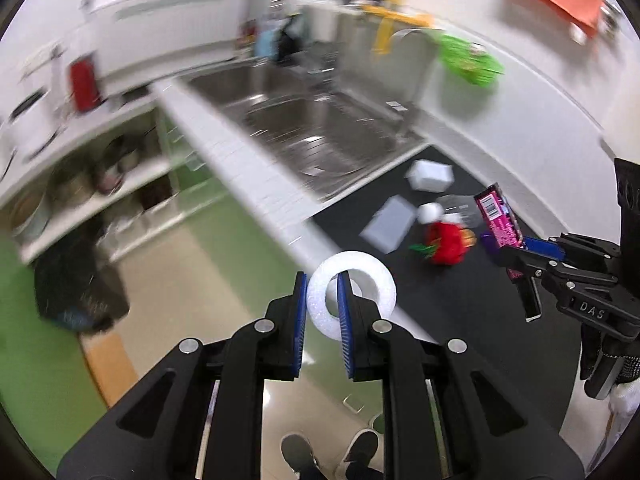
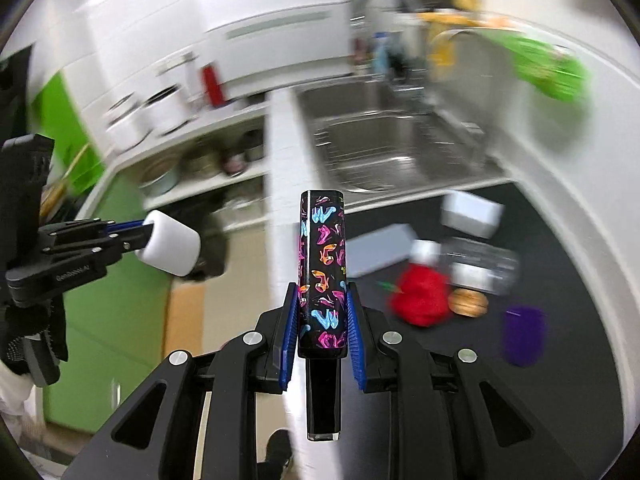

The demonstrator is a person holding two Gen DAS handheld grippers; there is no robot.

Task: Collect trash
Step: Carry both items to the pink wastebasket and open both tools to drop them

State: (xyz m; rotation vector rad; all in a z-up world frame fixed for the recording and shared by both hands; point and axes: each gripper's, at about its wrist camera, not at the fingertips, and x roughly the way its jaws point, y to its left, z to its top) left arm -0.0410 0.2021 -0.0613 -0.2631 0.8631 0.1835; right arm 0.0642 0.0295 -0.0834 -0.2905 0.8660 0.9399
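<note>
On the dark desk (image 2: 568,360) we saw a red lump (image 2: 420,296), a purple cup (image 2: 524,334), a round tan thing (image 2: 468,302), a clear tub (image 2: 482,266), a white box (image 2: 472,214) and a flat white slab (image 2: 380,250). The steel sink (image 2: 396,152) sat at twelve o'clock, blurry. A green bag (image 2: 548,70) hung at two o'clock. We read "DAS" on the right claw (image 1: 520,264). It squeezed a long shiny black box (image 2: 322,276) with bright shoe pictures. Our left claw (image 1: 322,300) pinched one side of a white foam ring (image 1: 352,292), bumpy and round, over the desk edge. Shoes (image 1: 328,452) showed at six o'clock on the floor (image 1: 168,280).
</note>
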